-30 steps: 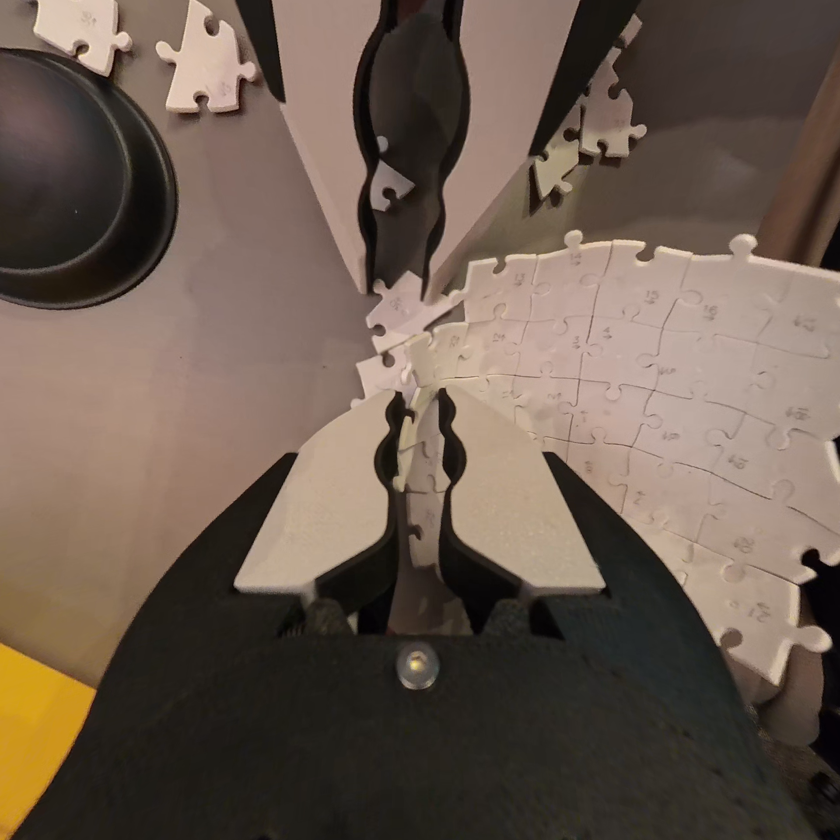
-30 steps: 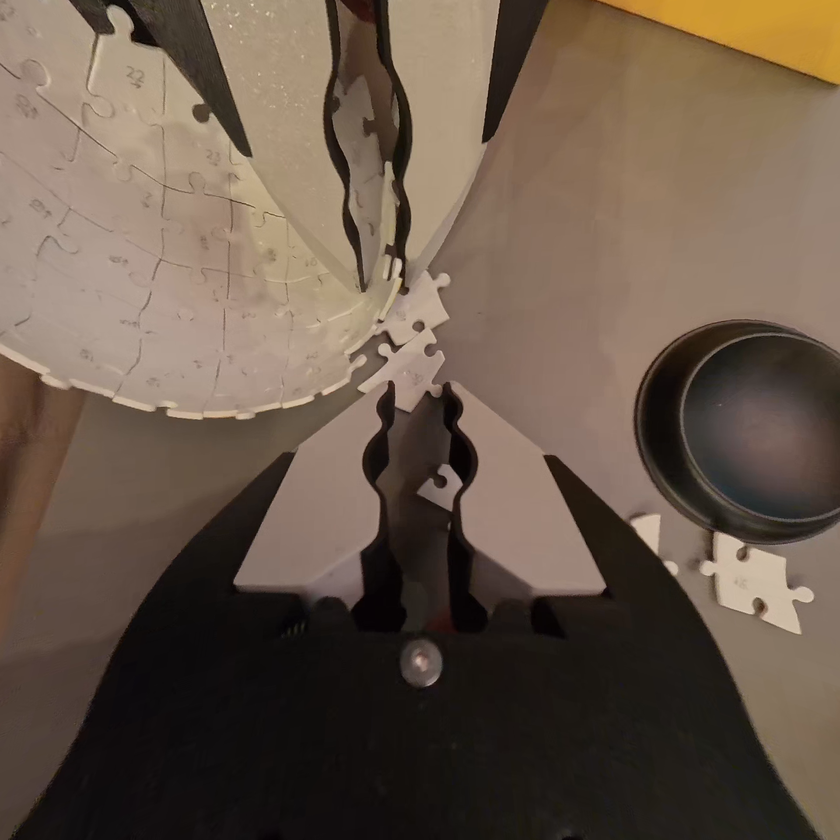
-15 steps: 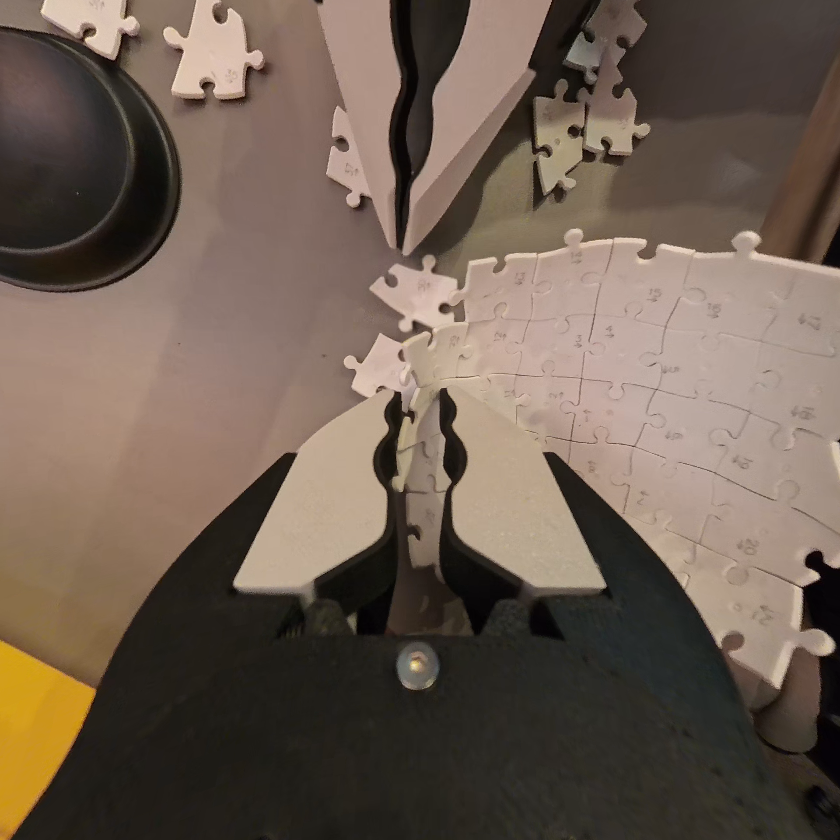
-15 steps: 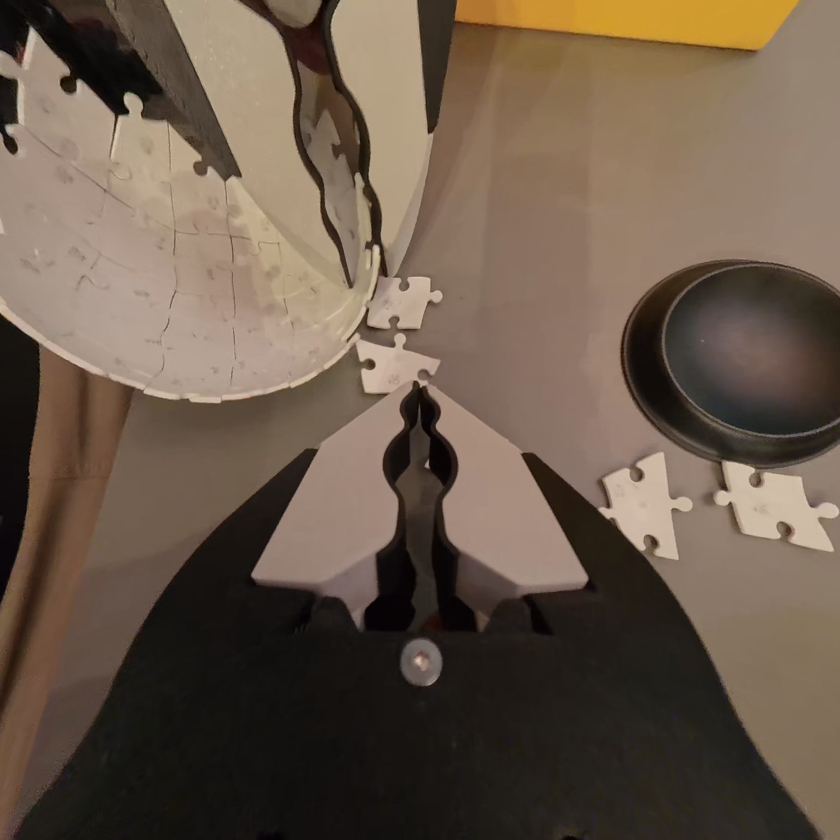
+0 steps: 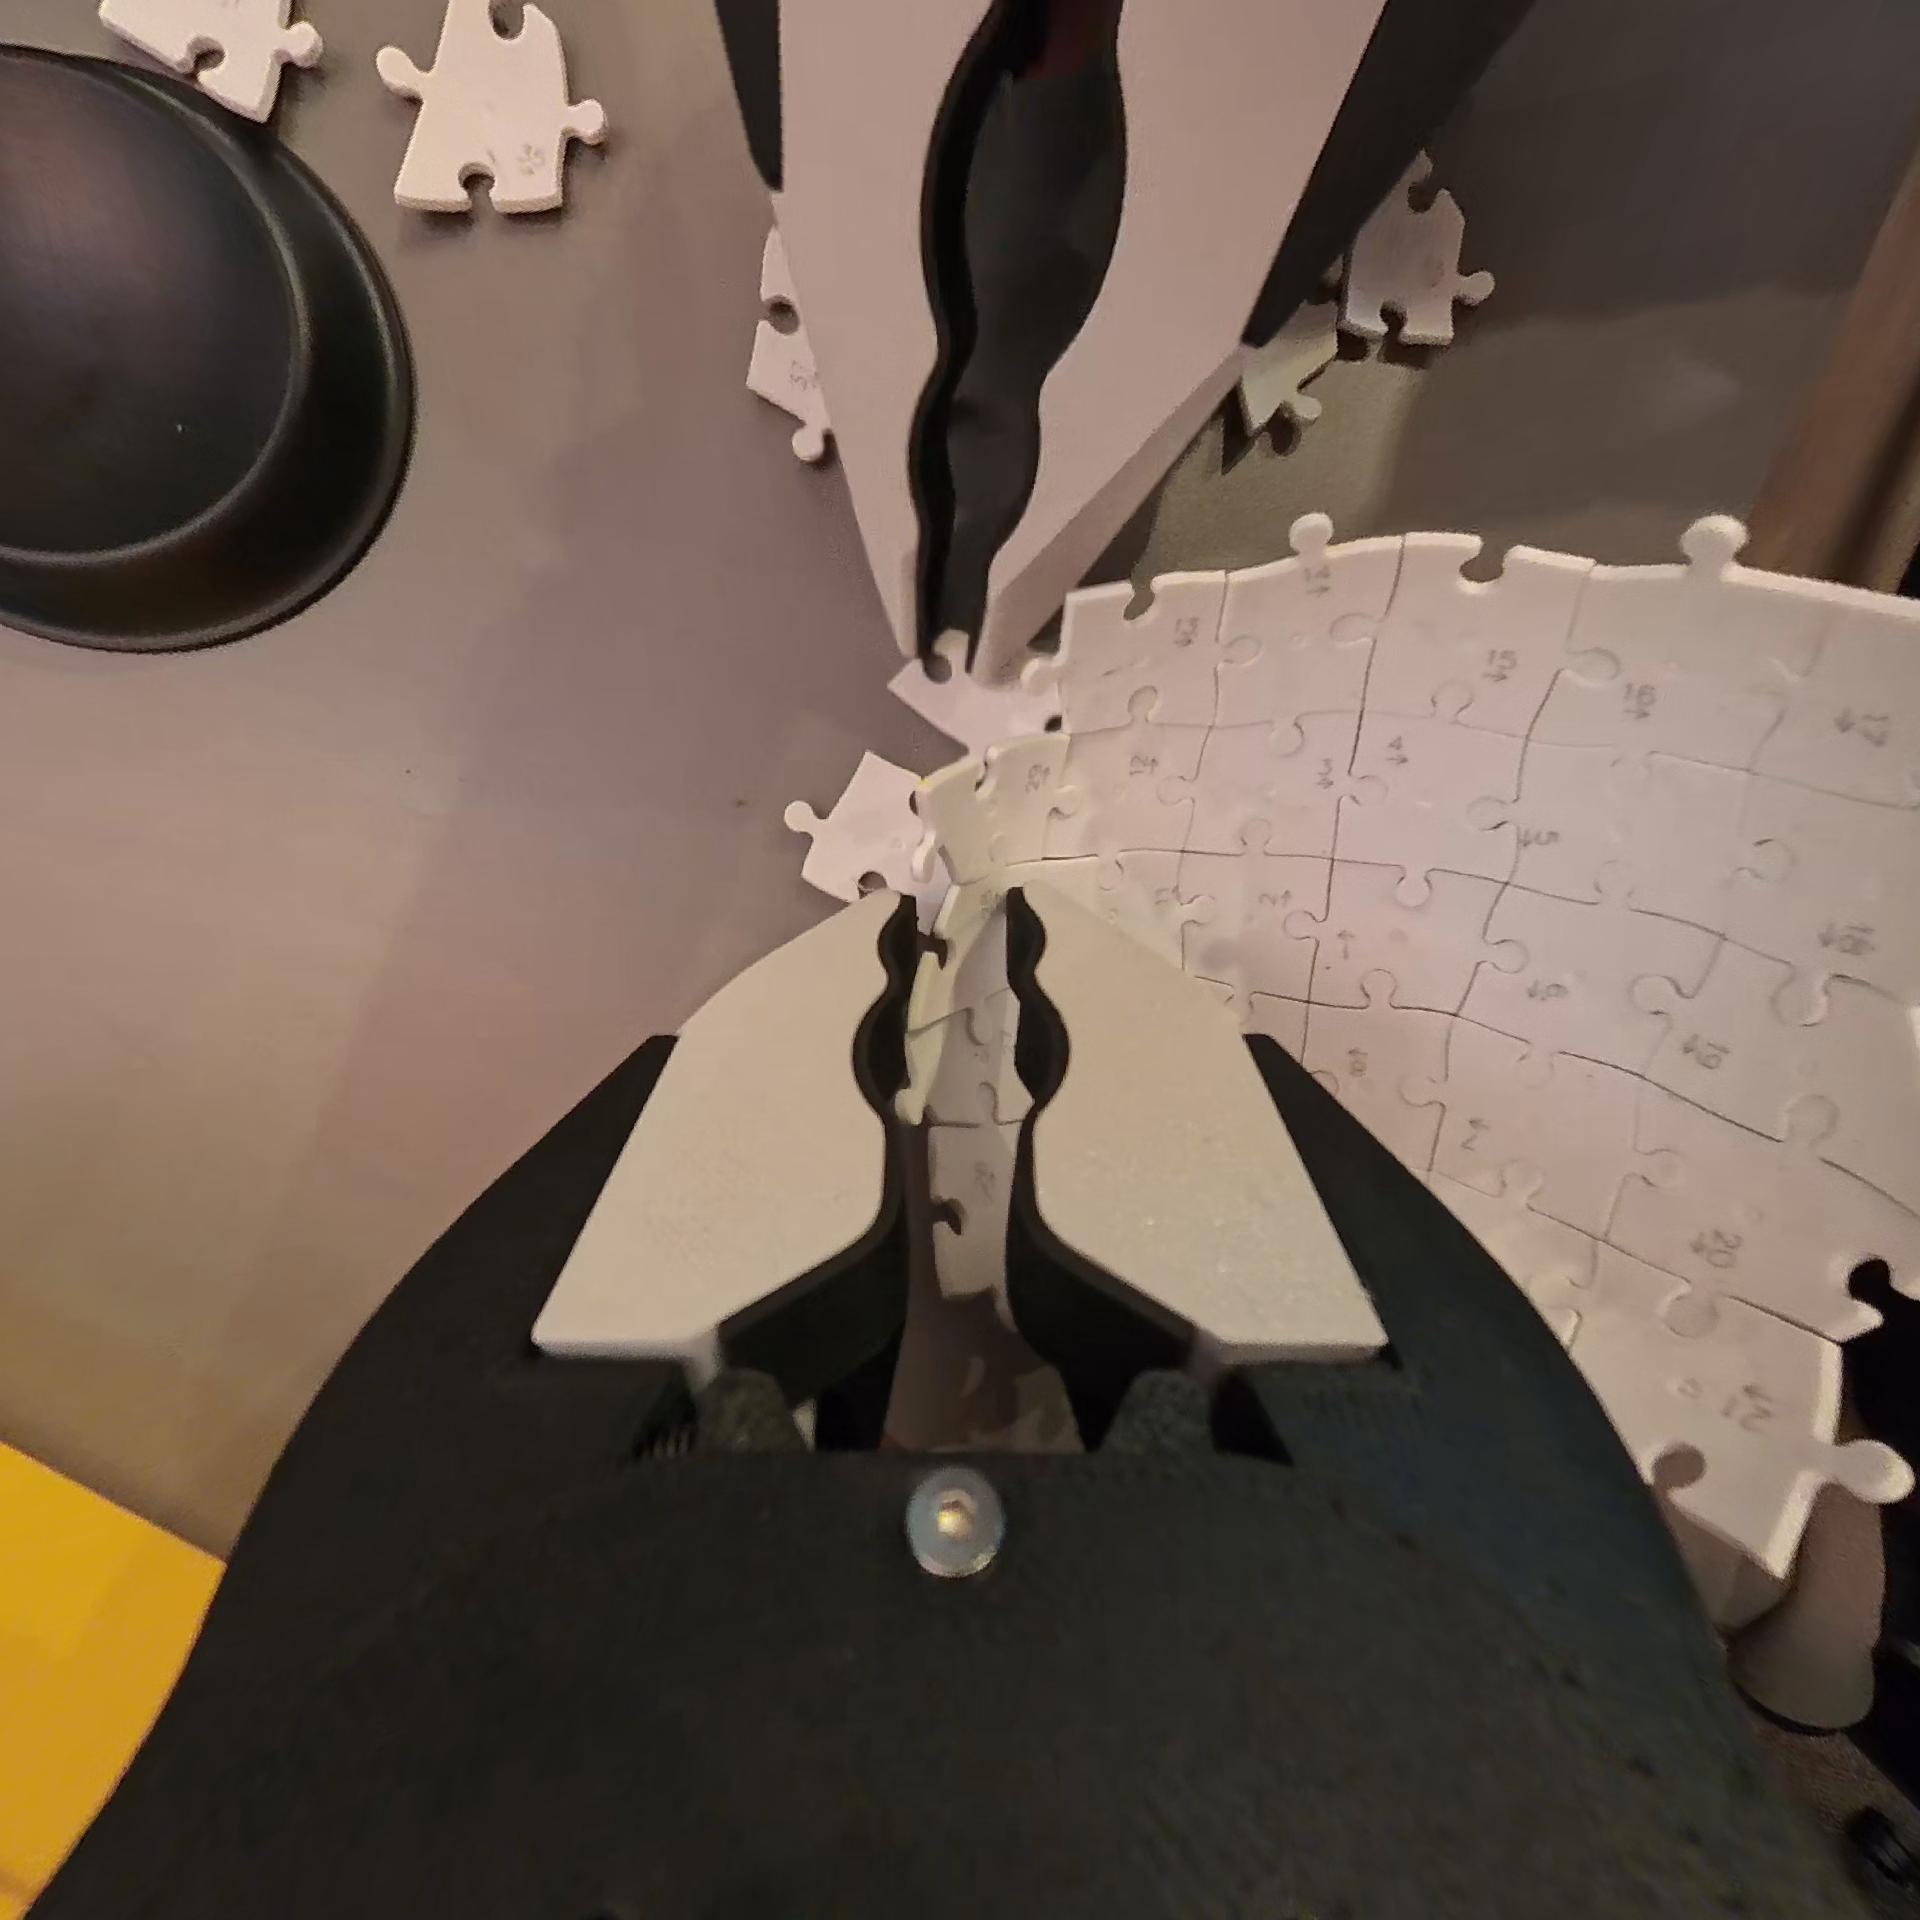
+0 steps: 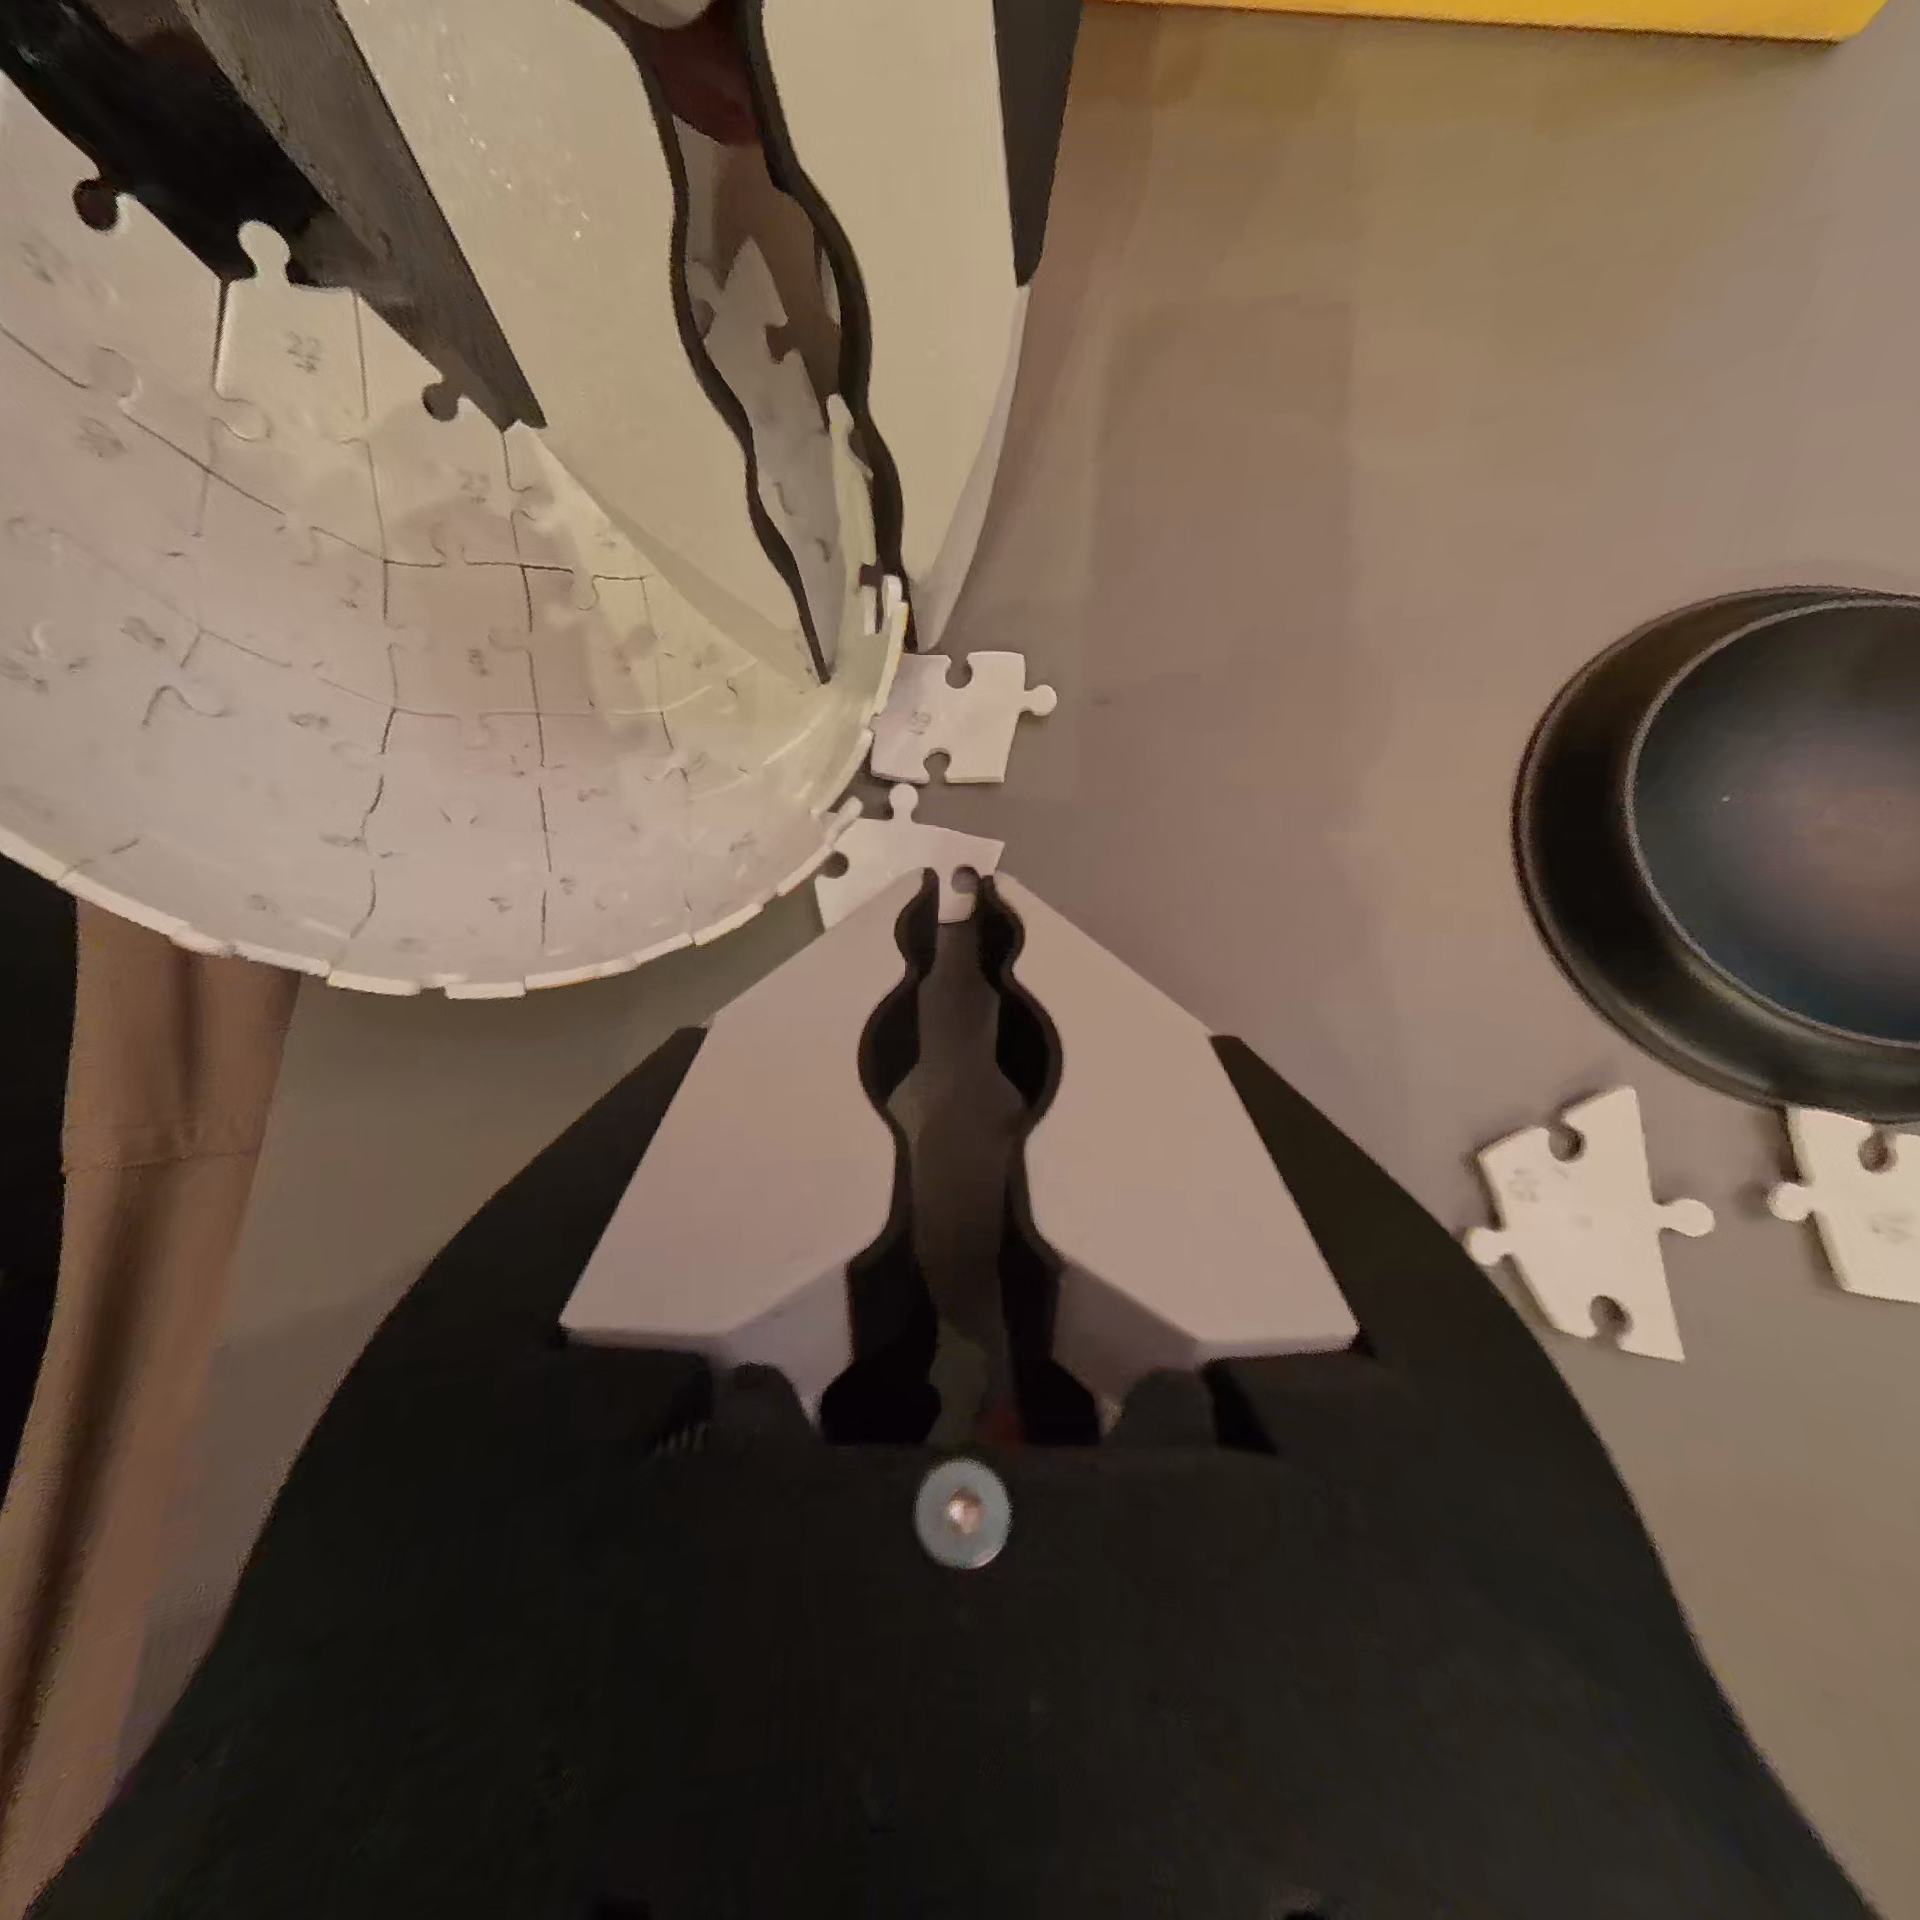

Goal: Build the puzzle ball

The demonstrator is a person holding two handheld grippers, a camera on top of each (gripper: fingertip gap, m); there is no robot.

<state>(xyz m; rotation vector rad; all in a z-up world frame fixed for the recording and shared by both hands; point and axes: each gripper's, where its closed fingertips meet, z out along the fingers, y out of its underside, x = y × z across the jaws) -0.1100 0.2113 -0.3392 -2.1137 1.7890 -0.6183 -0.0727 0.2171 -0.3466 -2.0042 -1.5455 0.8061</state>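
The puzzle ball [image 5: 1507, 935] is only a curved white shell so far, interlocked pieces forming a bowl-like section held just above the grey tabletop [image 5: 468, 831]. The left gripper [image 5: 961, 914] is pinching the shell's rim, the edge pieces caught between its jaws. Each piece carries a small printed mark on its inner face. Over on the other side, the right gripper [image 6: 956, 899] is nipping a loose piece [image 6: 914, 847] by its lower edge, right against the shell's rim. Another loose piece [image 6: 956, 717] lies just beside it, touching the shell. A black bowl [image 6: 1745, 852] sits well apart, with spare pieces [image 6: 1579, 1226] near it
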